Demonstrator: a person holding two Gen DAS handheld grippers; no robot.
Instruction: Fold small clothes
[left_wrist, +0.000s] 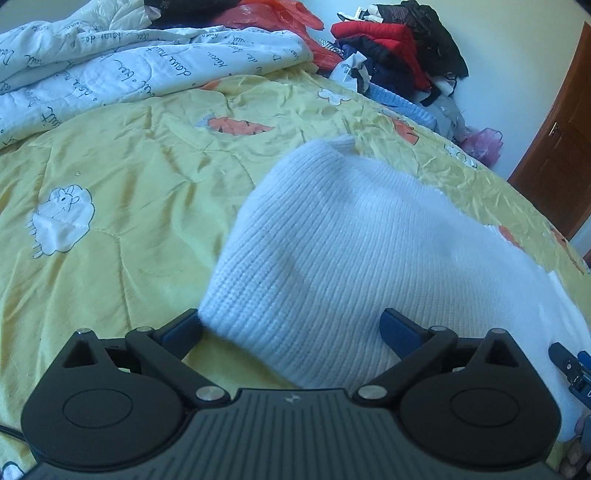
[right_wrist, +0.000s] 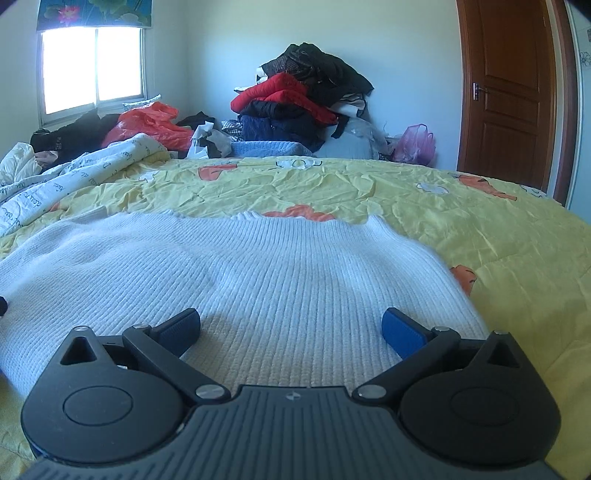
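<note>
Where frame cuts white sweater (right_wrist: 258, 280), edge hidden

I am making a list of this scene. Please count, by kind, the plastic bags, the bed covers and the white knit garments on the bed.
Plastic bags: 2, a red bag and a pink bag
Bed covers: 2, a yellow quilt and a white quilt with writing
White knit garments: 1, a white sweater
Total: 5
</note>
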